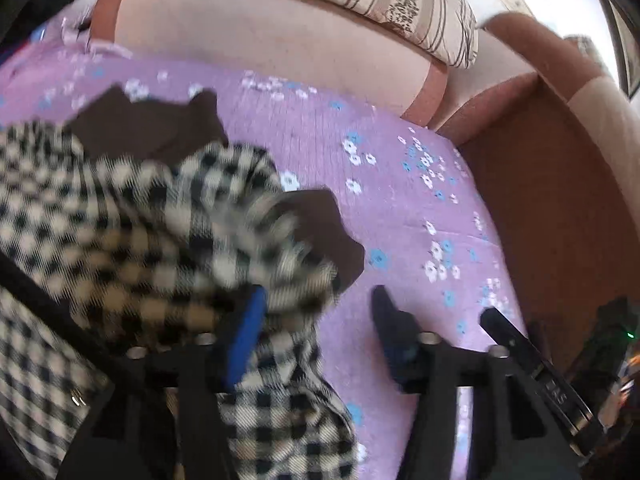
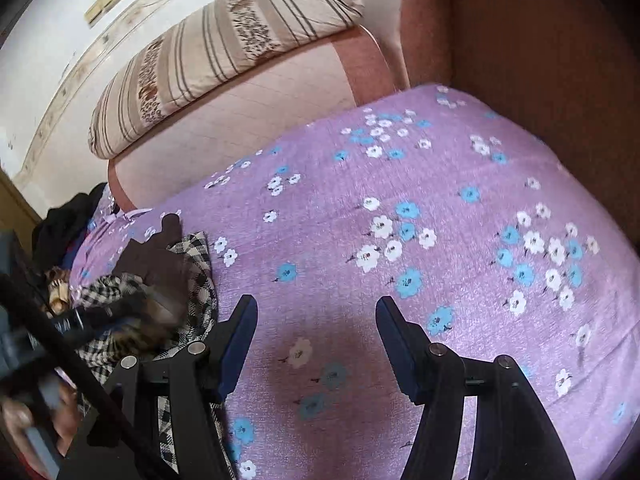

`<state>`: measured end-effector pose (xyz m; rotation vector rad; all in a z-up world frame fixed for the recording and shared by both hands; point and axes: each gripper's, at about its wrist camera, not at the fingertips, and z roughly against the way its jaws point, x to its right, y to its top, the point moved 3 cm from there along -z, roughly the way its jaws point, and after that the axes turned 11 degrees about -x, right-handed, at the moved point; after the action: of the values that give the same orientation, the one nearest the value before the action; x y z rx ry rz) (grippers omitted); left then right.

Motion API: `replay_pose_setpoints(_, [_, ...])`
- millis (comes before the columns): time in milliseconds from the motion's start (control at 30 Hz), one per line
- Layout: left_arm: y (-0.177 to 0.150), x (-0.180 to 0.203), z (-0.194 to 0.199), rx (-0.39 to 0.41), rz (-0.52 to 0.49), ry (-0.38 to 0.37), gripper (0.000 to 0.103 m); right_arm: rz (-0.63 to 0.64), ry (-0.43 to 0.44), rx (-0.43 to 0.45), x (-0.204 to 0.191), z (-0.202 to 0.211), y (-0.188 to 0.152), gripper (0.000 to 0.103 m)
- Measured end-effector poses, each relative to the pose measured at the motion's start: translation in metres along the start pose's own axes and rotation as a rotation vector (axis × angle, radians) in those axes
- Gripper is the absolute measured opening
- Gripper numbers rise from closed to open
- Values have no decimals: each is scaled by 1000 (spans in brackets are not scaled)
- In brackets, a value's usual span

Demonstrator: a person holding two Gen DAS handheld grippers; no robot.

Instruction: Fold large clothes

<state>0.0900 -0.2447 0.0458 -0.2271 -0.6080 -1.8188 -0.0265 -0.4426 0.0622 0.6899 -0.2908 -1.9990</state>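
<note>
A black-and-white checked garment [image 1: 132,220] with dark brown cuffs and collar lies bunched on the purple flowered sheet [image 1: 400,208]. My left gripper [image 1: 318,300] is open; its left finger is against the checked cloth, which drapes between the fingers, blurred by motion. In the right wrist view the garment [image 2: 184,280] lies at the left edge. My right gripper [image 2: 316,308] is open and empty above the sheet [image 2: 400,200], just right of the garment.
The sheet covers a sofa seat with a pink backrest [image 1: 260,40] and a brown armrest [image 1: 560,200]. A striped cushion [image 2: 224,52] lies on top of the backrest. Dark clothes [image 2: 64,224] are piled at the far left end.
</note>
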Motion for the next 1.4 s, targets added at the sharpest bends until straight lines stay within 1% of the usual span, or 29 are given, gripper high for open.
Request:
replay_pose_setpoints(33, [-5,-3,4,-3,0,-12,65,-4,21,-5,1,-1,0,67])
replay_pose_setpoints(67, [-16,-6,10,2,-10,-10,65,-1,42,-10,-1,-3,0,67])
replay_pose_setpoints(133, [-29,-18,32,28,-45,38,65,14,68,-17,-7,-6,-2,67])
replay_pose_setpoints(200, [-36,-34,51,68,-71,111,66,44,93,-23,-19,-9,-6,67])
replay_pose_setpoints(267, [-37,-61,73,121,-70,209,68,76,108,-36,-34,-14,-10,67])
replay_pose_setpoints(300, [-36,-74,82,135,-56,239,69,90,111,-42,-41,-17,-13,67])
replay_pose_setpoints(333, [-33,-93,91,154,-24,284,69,105,110,-49,-49,-21,-15,67])
replay_pose_setpoints(400, [-24,-126,109,205,44,342,69,122,103,-58,-61,-25,-21,67])
replay_pose_setpoints(433, [-19,-150,119,242,89,380,71,130,101,-60,-66,-27,-22,67])
replay_pose_setpoints(467, [-15,-162,123,255,112,402,75,138,97,-61,-70,-28,-24,67])
replay_pose_setpoints(500, [-11,-178,127,265,142,428,75,148,88,-62,-75,-30,-26,67])
replay_pose_setpoints(567, [-3,-214,130,261,194,455,76,168,70,-66,-80,-35,-29,67])
replay_pose_setpoints(633, [1,-232,125,235,199,449,76,184,56,-71,-84,-38,-31,67])
replay_pose_setpoints(700, [6,-239,113,196,152,447,77,200,37,-74,-86,-42,-32,67])
replay_pose_setpoints(733, [9,-238,105,179,121,458,78,204,25,-74,-86,-45,-31,67])
replay_pose_setpoints(800, [13,-229,86,134,41,496,78,199,13,-79,-84,-50,-30,68])
replay_pose_setpoints(833, [15,-225,73,76,-18,522,59,190,7,-83,-83,-54,-28,68])
replay_pose_setpoints(867, [16,-223,68,52,-36,551,15,183,1,-88,-82,-57,-27,68])
replay_pose_setpoints(900, [16,-223,66,31,-51,579,13,174,-6,-93,-80,-60,-26,68])
replay_pose_setpoints(933, [18,-224,72,56,-52,562,11,166,-12,-97,-78,-63,-25,68])
replay_pose_setpoints(967, [21,-231,83,90,-30,535,10,160,-16,-99,-77,-65,-24,68])
replay_pose_setpoints(1033, [27,-250,97,116,30,517,10,150,-16,-101,-75,-68,-21,68])
replay_pose_setpoints(1100, [32,-273,102,115,84,507,10,144,-13,-99,-74,-70,-19,68])
replay_pose_setpoints(1133, [32,-284,103,112,112,518,9,141,-15,-99,-75,-71,-17,68])
replay_pose_setpoints(1200, [30,-296,99,99,126,537,10,135,-16,-104,-76,-75,-15,68])
replay_pose_setpoints(1267, [28,-301,98,111,140,550,17,130,-10,-112,-78,-79,-15,68])
replay_pose_setpoints(1367, [27,-307,100,126,188,541,17,136,-13,-106,-83,-81,-15,68])
replay_pose_setpoints(1400, [27,-308,100,126,192,539,17,136,-10,-90,-85,-78,-14,68])
